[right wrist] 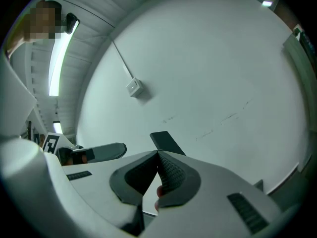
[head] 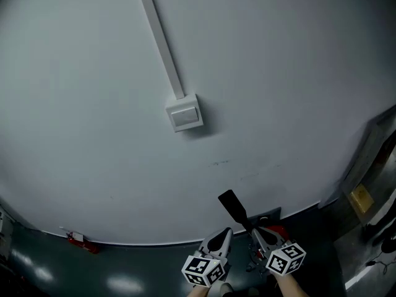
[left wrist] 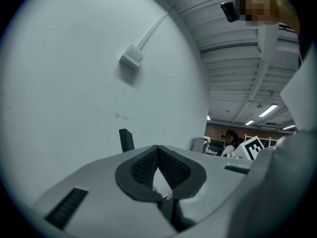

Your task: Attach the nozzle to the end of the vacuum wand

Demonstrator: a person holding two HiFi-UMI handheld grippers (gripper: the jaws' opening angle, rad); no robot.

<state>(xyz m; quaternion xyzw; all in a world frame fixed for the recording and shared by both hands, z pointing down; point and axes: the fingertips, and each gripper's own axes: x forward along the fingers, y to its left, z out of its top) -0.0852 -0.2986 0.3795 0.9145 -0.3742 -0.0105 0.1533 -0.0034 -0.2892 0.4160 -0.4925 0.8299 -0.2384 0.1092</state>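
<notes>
A flat black nozzle-like piece [head: 233,206] stands tilted in front of the pale wall, just above both grippers at the bottom of the head view. It also pokes up behind the jaws in the left gripper view [left wrist: 126,140] and in the right gripper view [right wrist: 166,143]. My left gripper [head: 225,234] [left wrist: 158,148] is shut, its pads meeting at the tip with nothing between them. My right gripper [head: 256,230] [right wrist: 158,154] is shut too, beside a red part [head: 278,231]. Whether either gripper touches the black piece I cannot tell. No vacuum wand shows clearly.
A white switch box [head: 184,113] with a conduit [head: 159,39] running up from it is on the wall. A small red object [head: 80,241] lies where the wall meets the dark floor. A dark cabinet edge [head: 371,166] stands at the right. A person [left wrist: 230,140] sits far off.
</notes>
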